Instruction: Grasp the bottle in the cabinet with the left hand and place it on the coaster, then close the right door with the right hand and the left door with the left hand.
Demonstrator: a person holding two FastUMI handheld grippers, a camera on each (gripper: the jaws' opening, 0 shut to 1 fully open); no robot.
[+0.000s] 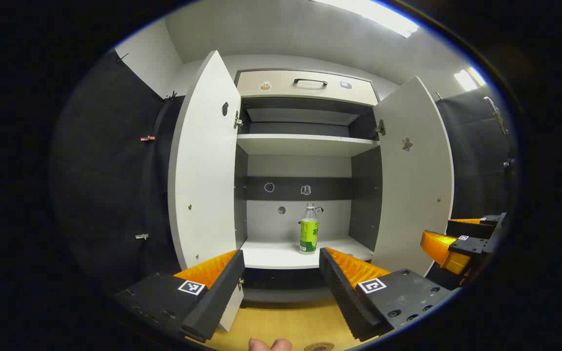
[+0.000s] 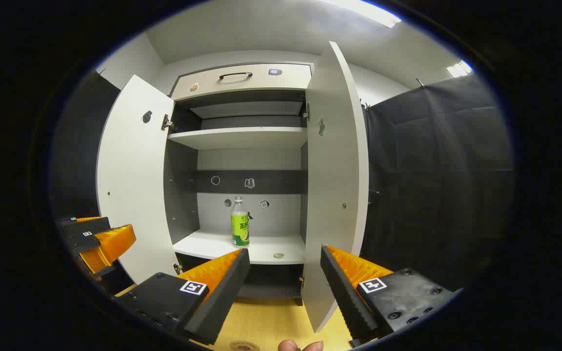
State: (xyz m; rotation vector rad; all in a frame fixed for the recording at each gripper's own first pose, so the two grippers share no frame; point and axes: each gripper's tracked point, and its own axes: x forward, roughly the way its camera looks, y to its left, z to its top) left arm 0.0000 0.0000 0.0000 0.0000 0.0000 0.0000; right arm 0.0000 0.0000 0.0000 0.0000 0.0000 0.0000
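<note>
A clear bottle (image 1: 309, 229) with a green label and white cap stands upright on the cabinet's lower shelf (image 1: 271, 256), right of centre. The same bottle (image 2: 239, 223) stands on the lower shelf (image 2: 203, 246) in the right gripper view. Both doors hang open: the left door (image 1: 205, 165) and the right door (image 1: 415, 170). My left gripper (image 1: 281, 265) is open, short of the shelf front, with the bottle ahead between its fingers. My right gripper (image 2: 285, 265) is open too, facing the right door's edge (image 2: 334, 185). A round coaster (image 1: 318, 346) lies on the wooden floor (image 1: 281, 321) at the bottom edge.
An empty upper shelf (image 1: 305, 144) and a drawer with a dark handle (image 1: 310, 82) sit above. The right gripper (image 1: 456, 243) shows at the far right of the left gripper view; the left gripper (image 2: 98, 241) shows at the left of the right one. A fingertip (image 1: 269, 344) shows low down. Dark cloth flanks the cabinet.
</note>
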